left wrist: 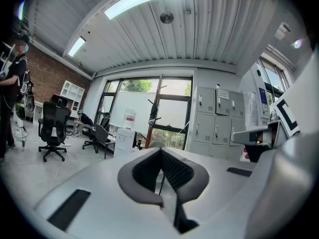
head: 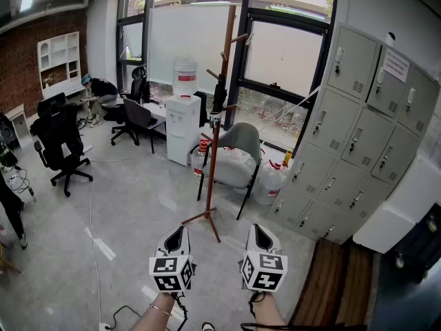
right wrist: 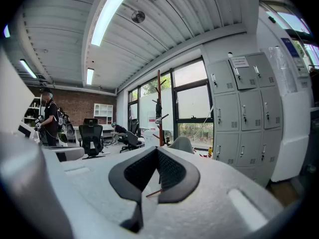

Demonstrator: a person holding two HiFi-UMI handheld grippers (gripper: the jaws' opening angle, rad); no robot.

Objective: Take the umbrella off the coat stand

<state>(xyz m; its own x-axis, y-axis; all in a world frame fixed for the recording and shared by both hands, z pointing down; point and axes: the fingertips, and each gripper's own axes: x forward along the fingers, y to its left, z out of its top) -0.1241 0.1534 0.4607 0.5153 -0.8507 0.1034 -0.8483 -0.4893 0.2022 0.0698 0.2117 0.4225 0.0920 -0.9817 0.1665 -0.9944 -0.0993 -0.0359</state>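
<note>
The left gripper [head: 177, 232] and right gripper [head: 259, 230], low in the frame, have their jaws together and empty (nothing within reach), aimed at the stand [head: 214, 157] at upper centre, where the umbrella [head: 219, 96] hangs well apart.

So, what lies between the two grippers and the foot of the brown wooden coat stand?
Only bare grey floor, seen in the head view, separates the left gripper, the right gripper and the brown wooden coat stand.

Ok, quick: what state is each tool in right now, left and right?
Left tool: closed, nothing between its jaws.
Right tool: closed, also empty.
</note>
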